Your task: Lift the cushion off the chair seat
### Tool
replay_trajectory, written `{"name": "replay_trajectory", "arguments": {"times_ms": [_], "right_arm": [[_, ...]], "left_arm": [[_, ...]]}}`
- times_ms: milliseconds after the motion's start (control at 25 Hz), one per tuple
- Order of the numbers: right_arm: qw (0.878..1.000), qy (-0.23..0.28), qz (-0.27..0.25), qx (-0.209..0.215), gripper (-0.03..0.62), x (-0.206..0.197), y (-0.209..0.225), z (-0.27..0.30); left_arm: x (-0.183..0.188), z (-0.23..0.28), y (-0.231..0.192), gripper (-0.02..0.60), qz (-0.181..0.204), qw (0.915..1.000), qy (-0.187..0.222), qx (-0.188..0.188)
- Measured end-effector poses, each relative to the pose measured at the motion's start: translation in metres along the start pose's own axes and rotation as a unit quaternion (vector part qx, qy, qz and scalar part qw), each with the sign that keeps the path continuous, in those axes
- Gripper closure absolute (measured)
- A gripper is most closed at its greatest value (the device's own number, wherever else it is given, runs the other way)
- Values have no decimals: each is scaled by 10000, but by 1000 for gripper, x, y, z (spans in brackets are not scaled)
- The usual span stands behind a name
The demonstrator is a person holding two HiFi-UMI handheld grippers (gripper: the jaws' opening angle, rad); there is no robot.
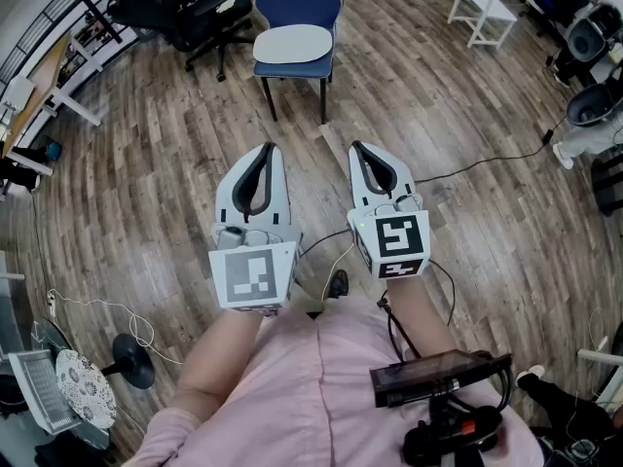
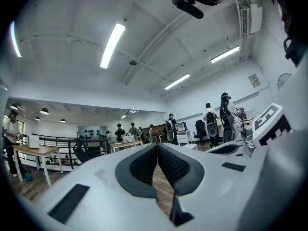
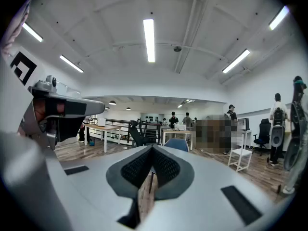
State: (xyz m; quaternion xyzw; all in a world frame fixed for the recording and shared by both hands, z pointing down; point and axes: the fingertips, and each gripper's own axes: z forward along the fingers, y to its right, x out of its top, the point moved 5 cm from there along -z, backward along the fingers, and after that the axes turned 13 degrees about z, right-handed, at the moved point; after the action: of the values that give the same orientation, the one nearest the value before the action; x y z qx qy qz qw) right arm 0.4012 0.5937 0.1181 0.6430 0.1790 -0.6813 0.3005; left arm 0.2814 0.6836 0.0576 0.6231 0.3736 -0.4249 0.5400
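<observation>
In the head view a blue chair [image 1: 297,8] stands on the wood floor at the top centre. A pale oval cushion [image 1: 292,42] lies flat on its seat. My left gripper [image 1: 268,149] and right gripper [image 1: 357,147] are held side by side well short of the chair, pointing at it. Both are shut, tips touching, with nothing between them. The left gripper view shows its jaws [image 2: 157,146] closed against the room beyond. Past the closed jaws [image 3: 152,147] in the right gripper view, the top of the blue chair back [image 3: 178,144] peeks out.
Black office chairs [image 1: 195,13] stand left of the blue chair and a white chair [image 1: 482,8] to its right. A black cable [image 1: 487,163] runs across the floor at right. A floor fan [image 1: 83,387] lies at lower left. People stand among distant desks [image 2: 211,121].
</observation>
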Motion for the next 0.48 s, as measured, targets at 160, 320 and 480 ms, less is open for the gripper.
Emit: {"name": "replay_trajectory", "arguments": {"times_ms": [160, 320, 480], "right_arm": [[10000, -26, 12, 41, 594, -5, 5, 1], [9999, -99, 34, 88, 594, -9, 7, 10], [9994, -196, 26, 284, 594, -13, 4, 24]], "left_arm": [[-5, 3, 6, 568, 24, 10000, -24, 13], [-13, 8, 4, 568, -21, 9999, -155, 37], [-24, 17, -3, 568, -96, 9995, -297, 94]]}}
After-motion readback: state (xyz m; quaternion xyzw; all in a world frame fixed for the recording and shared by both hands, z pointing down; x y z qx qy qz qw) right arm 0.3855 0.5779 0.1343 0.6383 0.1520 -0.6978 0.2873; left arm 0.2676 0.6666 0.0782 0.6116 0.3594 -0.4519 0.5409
